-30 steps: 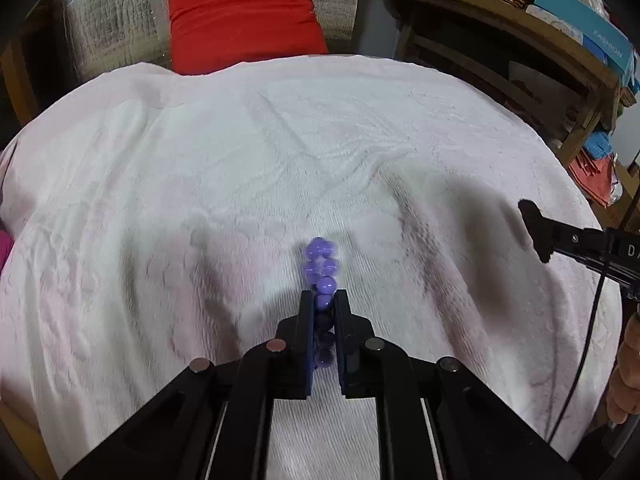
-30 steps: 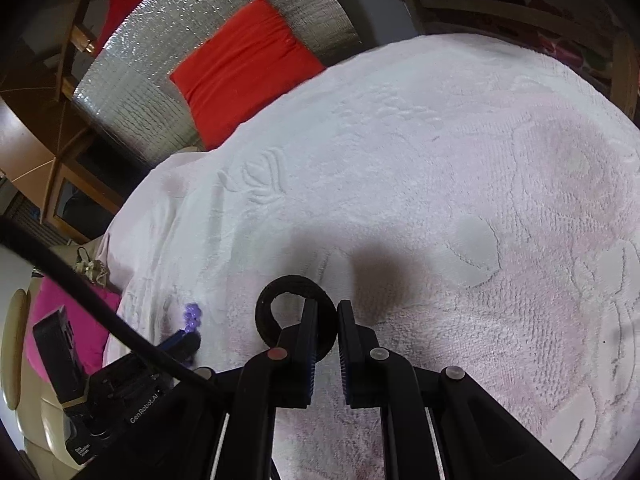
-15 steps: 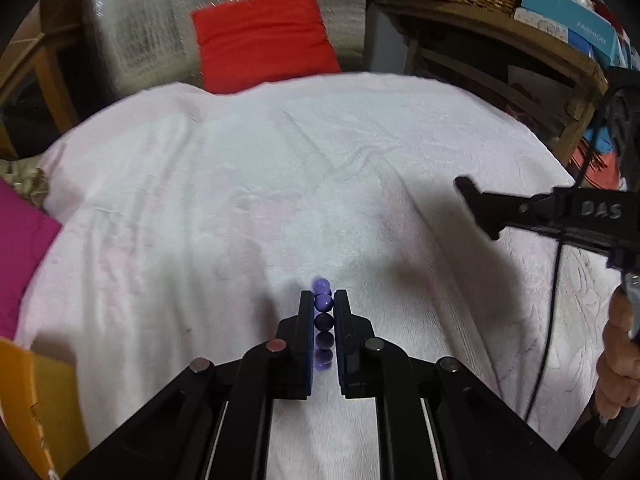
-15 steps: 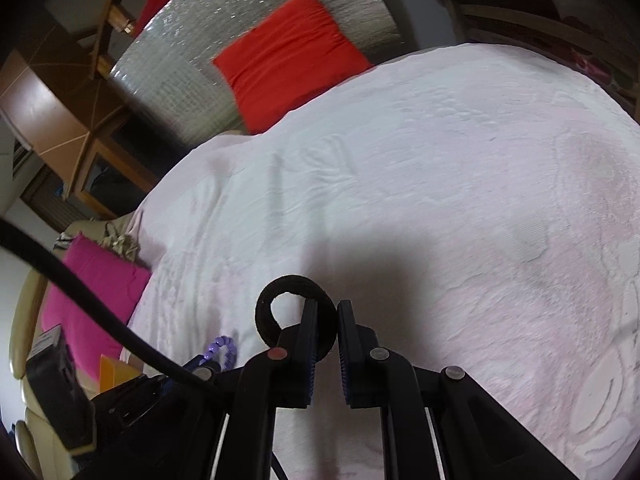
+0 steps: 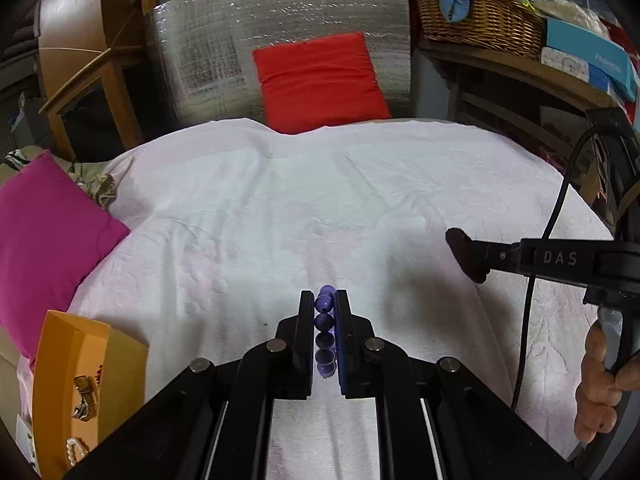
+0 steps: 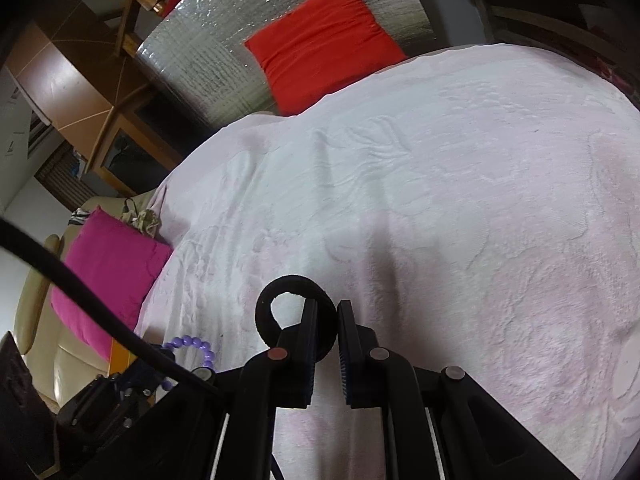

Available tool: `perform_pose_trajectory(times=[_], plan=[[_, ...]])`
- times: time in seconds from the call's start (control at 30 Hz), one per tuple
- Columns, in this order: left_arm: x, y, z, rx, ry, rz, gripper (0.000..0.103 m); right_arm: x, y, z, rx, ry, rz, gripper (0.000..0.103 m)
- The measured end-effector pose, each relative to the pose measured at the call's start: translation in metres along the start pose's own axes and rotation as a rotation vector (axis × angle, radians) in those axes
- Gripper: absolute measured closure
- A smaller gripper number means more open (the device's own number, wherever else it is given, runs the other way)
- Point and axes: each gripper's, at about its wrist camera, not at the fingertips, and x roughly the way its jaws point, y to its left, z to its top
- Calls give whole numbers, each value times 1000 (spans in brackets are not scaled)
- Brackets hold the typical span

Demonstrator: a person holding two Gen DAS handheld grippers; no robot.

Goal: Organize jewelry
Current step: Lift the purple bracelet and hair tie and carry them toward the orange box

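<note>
My left gripper (image 5: 324,308) is shut on a purple bead bracelet (image 5: 324,322), held edge-on above the white bedspread (image 5: 320,200). The bracelet also shows in the right wrist view (image 6: 196,346) at lower left. My right gripper (image 6: 327,312) is shut on a black ring-shaped band (image 6: 276,300), which sticks out left of the fingers. The band shows side-on in the left wrist view (image 5: 466,254) at the right gripper's tip. An orange jewelry box (image 5: 80,380) holding a gold piece and a pearl string sits at lower left.
A magenta cushion (image 5: 44,252) lies at the bed's left edge. A red cushion (image 5: 320,80) leans against a silver foil panel (image 5: 248,40) at the far side. A wooden shelf with a wicker basket (image 5: 480,20) stands far right.
Both grippers have risen and pulled back from the bedspread, each keeping its item. The left view now takes in the orange box and magenta cushion.
</note>
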Motion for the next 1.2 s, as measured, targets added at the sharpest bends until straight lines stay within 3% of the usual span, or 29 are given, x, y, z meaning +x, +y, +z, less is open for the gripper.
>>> perform_pose_trajectory(times=[0.53,1.2], plan=[[-10,37,-19,-75,8,62,93,15,46,-18,-66,37,44,92],[-6,56,-40,-123,65,112,93,29,52,-33,-103,107,23,92]])
